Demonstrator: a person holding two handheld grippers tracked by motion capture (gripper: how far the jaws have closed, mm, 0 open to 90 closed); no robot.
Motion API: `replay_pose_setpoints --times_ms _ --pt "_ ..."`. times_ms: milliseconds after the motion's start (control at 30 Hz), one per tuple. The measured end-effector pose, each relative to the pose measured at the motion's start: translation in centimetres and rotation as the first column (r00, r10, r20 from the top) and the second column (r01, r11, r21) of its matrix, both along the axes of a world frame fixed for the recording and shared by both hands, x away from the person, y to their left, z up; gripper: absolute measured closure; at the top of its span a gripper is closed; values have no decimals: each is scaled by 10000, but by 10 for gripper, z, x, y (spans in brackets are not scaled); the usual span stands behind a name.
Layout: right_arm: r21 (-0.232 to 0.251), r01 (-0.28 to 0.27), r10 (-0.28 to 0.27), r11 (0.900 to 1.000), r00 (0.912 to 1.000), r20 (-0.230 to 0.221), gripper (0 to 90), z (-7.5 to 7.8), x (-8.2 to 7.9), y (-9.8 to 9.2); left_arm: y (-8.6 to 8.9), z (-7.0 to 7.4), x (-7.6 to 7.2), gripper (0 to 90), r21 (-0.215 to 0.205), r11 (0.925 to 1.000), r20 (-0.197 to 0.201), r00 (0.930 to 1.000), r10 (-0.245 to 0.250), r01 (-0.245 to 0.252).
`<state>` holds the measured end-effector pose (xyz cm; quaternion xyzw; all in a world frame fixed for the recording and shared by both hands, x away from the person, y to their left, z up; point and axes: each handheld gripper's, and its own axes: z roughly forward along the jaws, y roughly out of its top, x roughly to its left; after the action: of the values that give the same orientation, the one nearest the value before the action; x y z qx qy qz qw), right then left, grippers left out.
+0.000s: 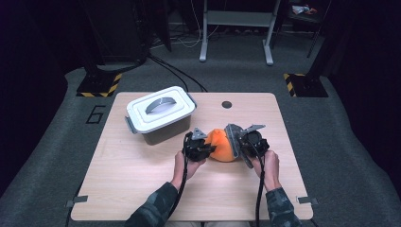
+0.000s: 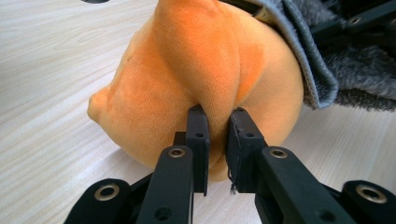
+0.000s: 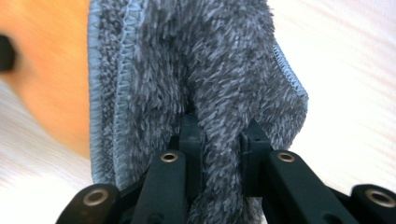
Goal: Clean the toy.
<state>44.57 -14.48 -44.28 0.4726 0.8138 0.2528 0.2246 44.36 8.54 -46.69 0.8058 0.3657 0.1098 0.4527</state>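
A wooden table (image 1: 142, 189) seen from above, w/ a person's two forearms coming in from the bottom edge, each hand holding a black two-jaw gripper. Between the grippers, near the table's centre, sits an orange plush toy (image 1: 221, 144) w/ a grey fuzzy cloth (image 1: 233, 138) pressed against its right side. The left gripper (image 1: 206, 147) meets the toy from the left; the right gripper (image 1: 236, 144) meets the cloth from the right. In the left gripper view, the jaws are nearly together & pinch a raised fold of the orange plush toy (image 2: 201, 79) between the pads; the fold rises straight up from the gap, the rest of the toy bulges to both sides & rests on the table, and the grey cloth (image 2: 322, 60) drapes over the toy's upper right. In the right gripper view, the jaws are clamped on a thick ridge of the grey cloth (image 3: 205, 74), which fills the gap between the pads & spreads upward above them; its stitched edge runs down the left, w/ blurred orange plush (image 3: 51, 70) just beyond it. Behind & to the left of the toy, well apart from both grippers, stands a dark storage box (image 1: 161, 116) w/ a white lid, grey handle & side latches, lid on.
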Motion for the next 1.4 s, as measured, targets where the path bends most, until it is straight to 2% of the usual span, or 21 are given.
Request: replay_pose_setpoints --times_ms 100,267,367,400,533,667,800,867,933,1000,1033,1200,1300,1400 --pt "-93 110 -112 9999 9997 -210 754 -10 4 -6 0 0 0 802 -38 10000 -35 10000 17 -17" --pt "-71 482 -487 9988 9947 -903 754 -30 11 -14 1 -1 0 802 -67 10000 -18 10000 28 -28" --pt "-6 601 -597 9982 9914 -1163 754 -39 13 -17 1 -1 0 801 -32 10000 -40 10000 30 -30" --pt "-21 548 -547 9985 9922 -1121 754 -39 14 -18 1 -1 0 801 -34 10000 -25 10000 38 -38" --pt "18 775 -771 9970 9938 -802 755 -25 8 -25 2 -1 -1 800 -99 9999 -72 9999 80 -81" --pt "258 741 -741 9969 9972 -8 755 4 -2 -27 3 0 -1 799 -69 10000 -64 10000 63 -64" --pt "598 314 -352 9977 9973 637 755 35 -17 -14 2 0 -1 798 -37 10000 -75 9999 73 -73" --pt "703 -57 -1 9975 9966 827 755 44 -21 -3 3 0 0 796 -46 10000 -70 10000 66 -66" --pt "593 -380 337 9975 9969 709 755 44 -20 9 2 -1 0 794 -69 10000 -70 10000 66 -66" --pt "248 -506 496 9984 9980 401 755 37 -14 19 3 0 0 788 -37 10000 -67 10000 17 -17" --pt "172 -524 517 9985 9979 388 755 33 -11 21 3 -1 0 783 -57 10000 -60 10000 -3 2" --pt "302 -424 414 9986 9986 325 757 25 -4 21 5 0 1 732 -7 9997 95 9997 -226 226" --pt "138 -551 546 9984 9979 339 757 24 -1 20 6 2 0 674 376 9982 489 9976 -481 463" --pt "37 -542 541 9985 9979 342 756 24 2 18 6 4 -1 575 751 9955 621 9961 -620 573"
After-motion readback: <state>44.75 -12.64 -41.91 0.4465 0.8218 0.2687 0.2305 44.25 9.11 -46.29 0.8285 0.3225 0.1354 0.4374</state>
